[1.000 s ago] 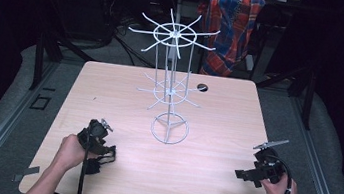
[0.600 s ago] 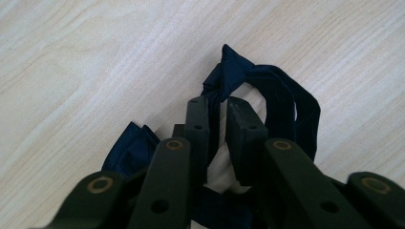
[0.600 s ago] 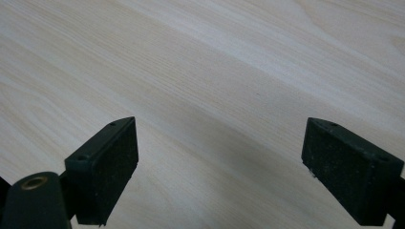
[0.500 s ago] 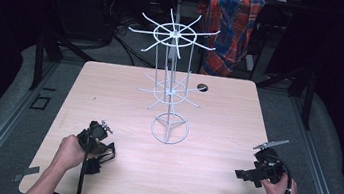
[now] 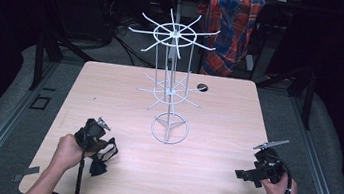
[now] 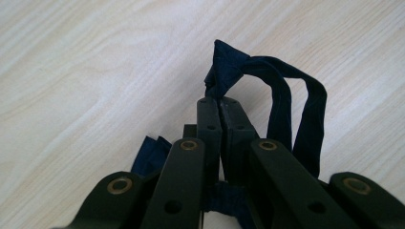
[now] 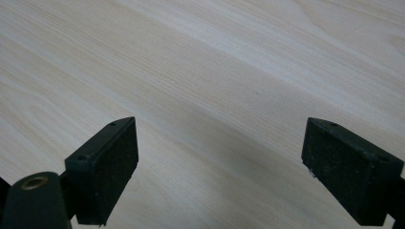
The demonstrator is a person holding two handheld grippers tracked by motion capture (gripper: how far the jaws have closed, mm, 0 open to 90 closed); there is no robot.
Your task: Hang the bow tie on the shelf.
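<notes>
- The left gripper (image 6: 219, 107) had its jaws pressed together on a dark blue fabric strap (image 6: 286, 100), near the front-left of the white wire rack (image 5: 171, 89).
- The right gripper (image 7: 219, 167) had its jaws spread apart over the bare wooden table (image 7: 200, 57), front-right of the rack.

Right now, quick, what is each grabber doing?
Left gripper: shut on the dark blue fabric strap.
Right gripper: open, holding nothing, over the table.

Dark lab: bare table (image 5: 215, 133), black framing, floor cables.
</notes>
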